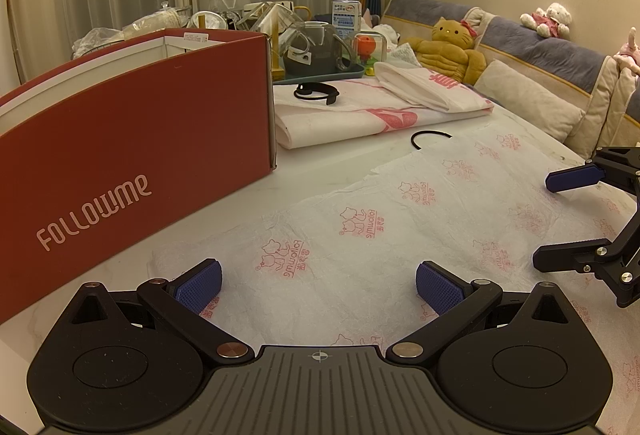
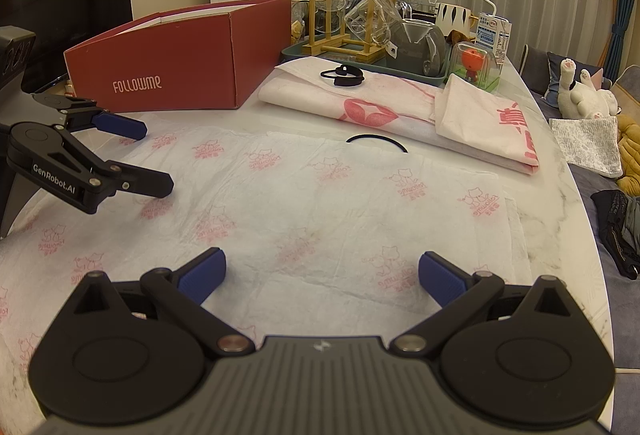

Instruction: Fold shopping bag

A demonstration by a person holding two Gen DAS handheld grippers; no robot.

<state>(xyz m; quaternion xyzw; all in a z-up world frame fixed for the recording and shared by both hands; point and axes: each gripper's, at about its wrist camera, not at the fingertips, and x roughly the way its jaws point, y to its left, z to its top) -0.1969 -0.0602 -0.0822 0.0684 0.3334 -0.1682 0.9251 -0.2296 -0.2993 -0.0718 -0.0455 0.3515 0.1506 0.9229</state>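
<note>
A: Claws first. Left claw (image 1: pixel 318 285) spread wide, nothing between its pads, low over the near edge of the desk (image 2: pixel 560 219). Right claw (image 2: pixel 322 275) likewise wide and empty.

B: Shopping bag (image 2: pixel 320 203)?

A: Flat on the desk under both claws, white with a pink print, black handle (image 2: pixel 376 139) at its far edge. Probably spread out so each claw can take a near corner and fold it away.

B: Beyond it?

A: Red box (image 2: pixel 176 75) at the far left, folded bags (image 2: pixel 400 111) stacked behind, likely finished ones. Glassware tray (image 2: pixel 434 78) at the far edge.
</note>
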